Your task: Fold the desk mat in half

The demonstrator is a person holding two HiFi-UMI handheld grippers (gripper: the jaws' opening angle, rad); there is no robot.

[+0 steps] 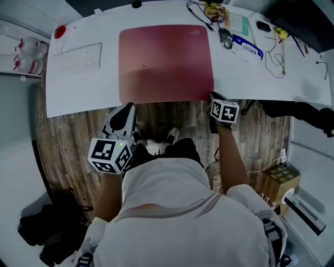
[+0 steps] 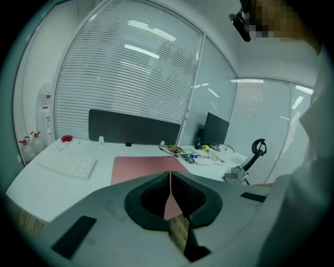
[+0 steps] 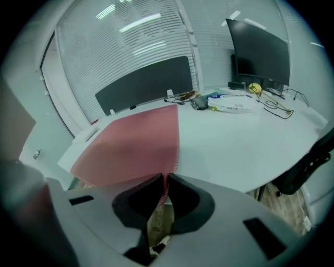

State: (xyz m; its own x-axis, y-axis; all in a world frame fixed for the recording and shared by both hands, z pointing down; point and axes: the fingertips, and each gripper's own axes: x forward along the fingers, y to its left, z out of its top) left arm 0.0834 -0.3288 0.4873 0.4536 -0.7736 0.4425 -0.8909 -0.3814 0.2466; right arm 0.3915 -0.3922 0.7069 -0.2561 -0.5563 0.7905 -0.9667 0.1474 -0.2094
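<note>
A pink desk mat [image 1: 166,62] lies flat on the white desk [image 1: 94,88], its near edge along the desk's front edge. My left gripper [image 1: 128,108] is at the mat's near left corner. In the left gripper view its jaws [image 2: 170,177] stand together with a thin strip of the mat [image 2: 141,168] between them. My right gripper [image 1: 213,98] is at the near right corner. In the right gripper view the mat's [image 3: 130,146] stitched edge runs straight into the closed jaws [image 3: 166,180], which pinch the corner.
A white keyboard [image 1: 78,58] lies left of the mat, with a red object [image 1: 60,31] behind it. Cables [image 1: 214,13], a blue-and-white pack [image 1: 246,47] and a monitor [image 3: 258,52] sit to the right. A black divider panel [image 2: 133,128] backs the desk. Boxes [image 1: 276,180] and a black bag [image 1: 49,229] are on the floor.
</note>
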